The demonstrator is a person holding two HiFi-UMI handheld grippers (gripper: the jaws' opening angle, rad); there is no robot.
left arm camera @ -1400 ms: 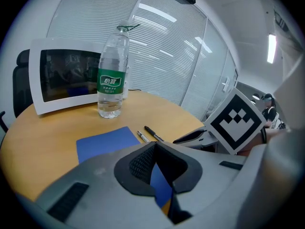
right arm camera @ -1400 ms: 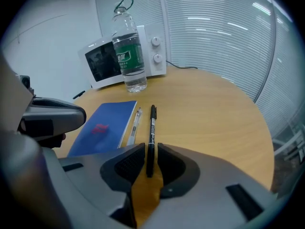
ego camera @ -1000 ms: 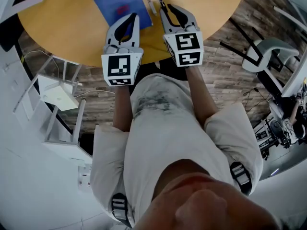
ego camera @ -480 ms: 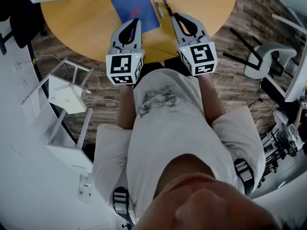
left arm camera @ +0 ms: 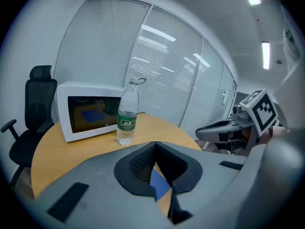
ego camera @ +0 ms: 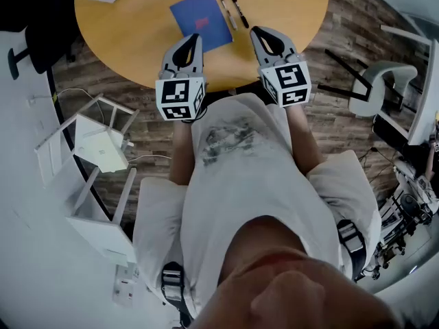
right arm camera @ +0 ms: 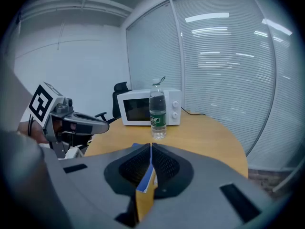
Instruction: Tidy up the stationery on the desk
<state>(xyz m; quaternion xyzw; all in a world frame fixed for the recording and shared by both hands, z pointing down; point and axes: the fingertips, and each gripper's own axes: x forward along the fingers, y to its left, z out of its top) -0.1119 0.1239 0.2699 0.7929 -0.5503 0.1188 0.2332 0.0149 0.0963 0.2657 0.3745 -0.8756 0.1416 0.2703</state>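
Note:
A blue notebook [ego camera: 201, 20] lies on the round yellow table [ego camera: 137, 26], with two pens [ego camera: 234, 10] side by side just right of it. Both grippers hang above the table's near edge, short of these things. My left gripper [ego camera: 196, 38] is shut with nothing in it; its tips meet in the left gripper view [left arm camera: 155, 145], where the notebook [left arm camera: 160, 183] shows below them. My right gripper [ego camera: 254, 31] has just been closing and is now shut on nothing; its pads touch in the right gripper view [right arm camera: 150, 147].
A water bottle [right arm camera: 157, 109] stands in front of a white microwave [right arm camera: 143, 107] at the table's far side. A black office chair [left arm camera: 29, 123] stands beyond the table. White shelving [ego camera: 92, 156] lies on the floor at left, and more chairs [ego camera: 374, 81] are at right.
Both grippers have risen and drawn back from the notebook and pens toward the table's near edge. The right jaws have closed with nothing between them. The table shows farther off.

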